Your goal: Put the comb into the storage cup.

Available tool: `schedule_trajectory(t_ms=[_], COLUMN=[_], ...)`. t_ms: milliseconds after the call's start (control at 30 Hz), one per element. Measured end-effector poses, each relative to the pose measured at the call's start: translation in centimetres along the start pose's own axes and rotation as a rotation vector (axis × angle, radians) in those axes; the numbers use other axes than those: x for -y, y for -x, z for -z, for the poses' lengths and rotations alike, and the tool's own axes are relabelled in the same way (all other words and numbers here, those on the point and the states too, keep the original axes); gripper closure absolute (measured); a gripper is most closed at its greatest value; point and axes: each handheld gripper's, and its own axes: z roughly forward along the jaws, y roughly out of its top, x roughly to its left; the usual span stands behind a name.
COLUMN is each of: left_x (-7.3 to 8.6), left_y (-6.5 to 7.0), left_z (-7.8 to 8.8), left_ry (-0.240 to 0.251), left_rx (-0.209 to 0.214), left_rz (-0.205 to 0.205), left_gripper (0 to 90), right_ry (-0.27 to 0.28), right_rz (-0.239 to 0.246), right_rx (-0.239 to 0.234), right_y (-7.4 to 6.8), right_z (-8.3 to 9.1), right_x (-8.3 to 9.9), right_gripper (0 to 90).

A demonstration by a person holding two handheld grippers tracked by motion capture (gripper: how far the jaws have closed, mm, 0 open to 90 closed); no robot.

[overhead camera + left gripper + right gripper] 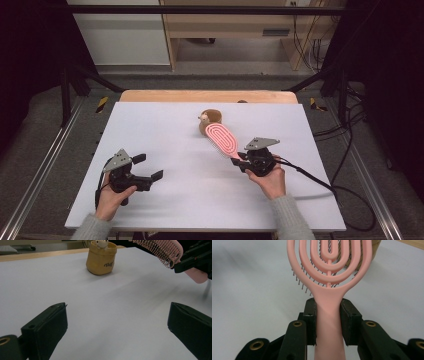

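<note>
Plainly pink hairbrush (329,277) — looped, bristled.

Hairbrushes: 1, pink hairbrush (223,139), handle clamped in a gripper, bristles down
Pouches: 1, tan pouch (101,257) standing upright on the table, dark lettering on its side
Toys: 1, small pale toy (101,243) poking out of the pouch top
Grippers: 2, left gripper (148,167) and right gripper (239,160)
Hands: 2, one on each gripper
Tables: 1, white table (165,130)
Cables on the floor: several, too tangled to count
</note>
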Motion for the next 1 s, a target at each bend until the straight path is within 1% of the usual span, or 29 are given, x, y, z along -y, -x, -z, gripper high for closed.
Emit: schedule_trajectory(t_ms=[133, 233, 333, 433, 500, 733, 1000], left_x=[-0.1, -0.2, -0.4, -0.5, -0.7, -1.2, -1.9], left_y=[0.2, 0.4, 0.6, 0.8, 0.9, 1.3, 1.7], left_z=[-0.1, -0.2, -0.4, -0.4, -0.5, -0.9, -0.9], left_ry=[0.003, 0.003, 0.003, 0.008, 0.008, 0.017, 0.027], left_rx=[0.001, 0.003, 0.003, 0.007, 0.009, 0.016, 0.024], left_rz=[0.011, 0.009, 0.013, 0.017, 0.019, 0.036, 0.04], left_gripper=[2.6, 2.6, 2.6, 2.5, 2.5, 2.5, 2.5], right_ry=[0.012, 0.016, 0.029, 0.029, 0.037, 0.05, 0.057], right_rz=[0.01, 0.03, 0.033, 0.049, 0.045, 0.049, 0.074], right_rx=[-0.012, -0.008, -0.027, -0.024, -0.032, -0.031, -0.036], right_y=[-0.3, -0.7, -1.0, -1.4, -1.5, -1.6, -2.2], right_z=[-0.1, -0.1, -0.2, -0.2, -0.3, -0.2, -0.3], right_x=[0.0, -0.1, -0.2, -0.4, -0.4, -0.5, -0.8], right_gripper=[69.7, 69.7, 69.7, 69.7, 69.7, 69.6, 69.6])
